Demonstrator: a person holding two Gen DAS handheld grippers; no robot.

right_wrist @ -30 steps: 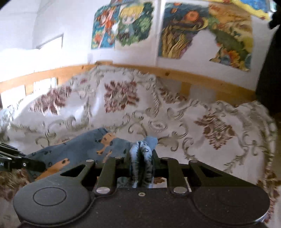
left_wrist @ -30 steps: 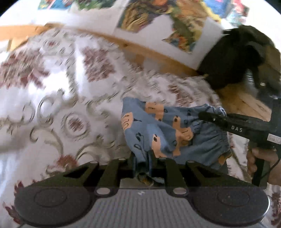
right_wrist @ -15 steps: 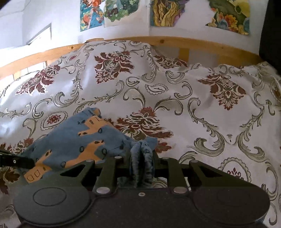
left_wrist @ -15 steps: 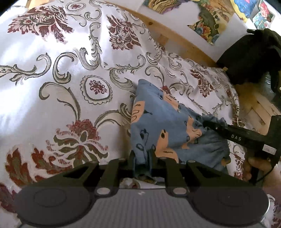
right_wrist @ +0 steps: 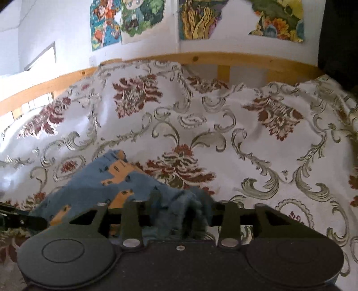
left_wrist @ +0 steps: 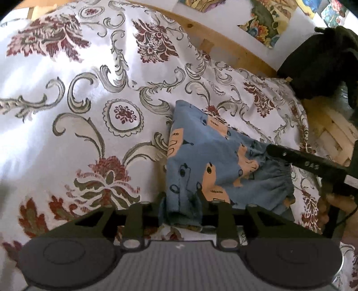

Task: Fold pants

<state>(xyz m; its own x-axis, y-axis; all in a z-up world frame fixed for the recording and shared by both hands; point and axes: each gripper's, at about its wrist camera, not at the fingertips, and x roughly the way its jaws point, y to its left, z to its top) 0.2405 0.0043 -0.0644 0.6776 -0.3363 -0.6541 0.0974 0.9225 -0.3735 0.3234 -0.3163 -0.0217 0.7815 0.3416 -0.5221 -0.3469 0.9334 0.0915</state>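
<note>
Small blue pants (left_wrist: 212,152) with orange prints lie folded over on the floral bedspread (left_wrist: 89,107). My left gripper (left_wrist: 181,201) is shut on a bunched corner of the blue cloth at the near edge. The right gripper's black fingers (left_wrist: 302,161) reach onto the gathered waistband from the right, with a hand (left_wrist: 335,199) on the handle. In the right wrist view the pants (right_wrist: 94,179) spread away to the left. There the right gripper (right_wrist: 183,201) stands open, its jaws parted around a loose tuft of waistband. The left gripper's tip (right_wrist: 13,220) shows at the left edge.
A wooden bed rail (right_wrist: 201,58) runs behind the bedspread, under a white wall with colourful posters (right_wrist: 125,20). A dark bulky object (left_wrist: 317,62) sits at the far right by wooden slats (left_wrist: 331,134). Bedspread stretches wide to the left.
Both grippers came down and the pants now rest on the bedspread. The right jaws have spread apart around the waistband. The left jaws have widened slightly.
</note>
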